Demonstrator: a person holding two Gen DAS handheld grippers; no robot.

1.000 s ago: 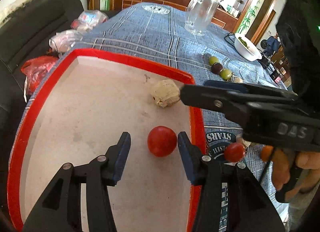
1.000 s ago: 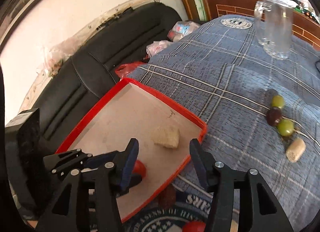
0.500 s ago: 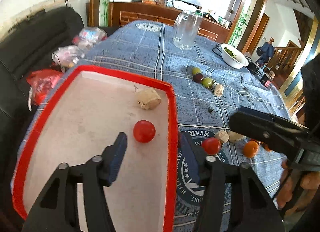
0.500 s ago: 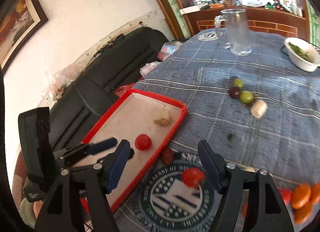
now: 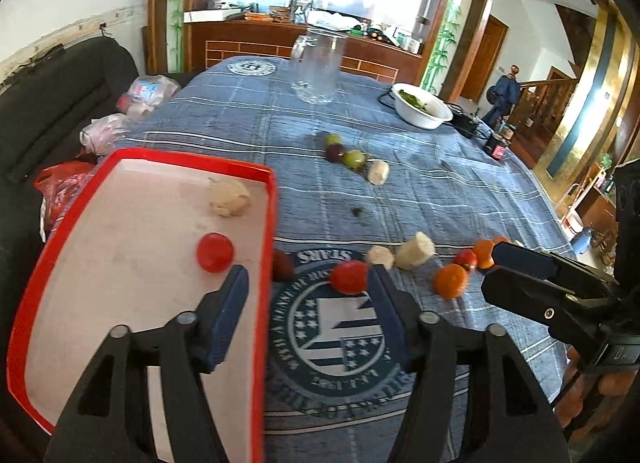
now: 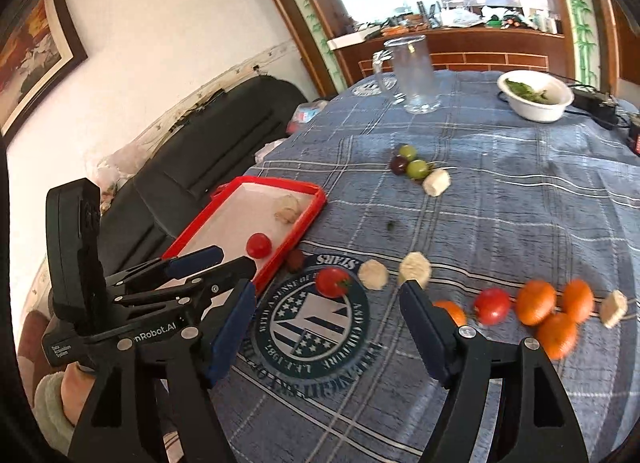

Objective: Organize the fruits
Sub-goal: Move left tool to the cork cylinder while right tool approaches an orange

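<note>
Red tray (image 5: 272,223) at left table edge, one tomato (image 5: 215,252) inside it, left gripper (image 5: 308,287) empty, jaws opening over the tray's right rim, right gripper (image 6: 328,295) spread wide and empty, another tomato (image 6: 332,282) on bare cloth ahead.

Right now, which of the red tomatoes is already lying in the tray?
The tomato beside the pale lump inside the red tray; the other two lie on the tablecloth.

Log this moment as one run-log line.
left hand-held gripper: opening, empty | right hand-held gripper: open, empty | red tray: one tomato
</note>
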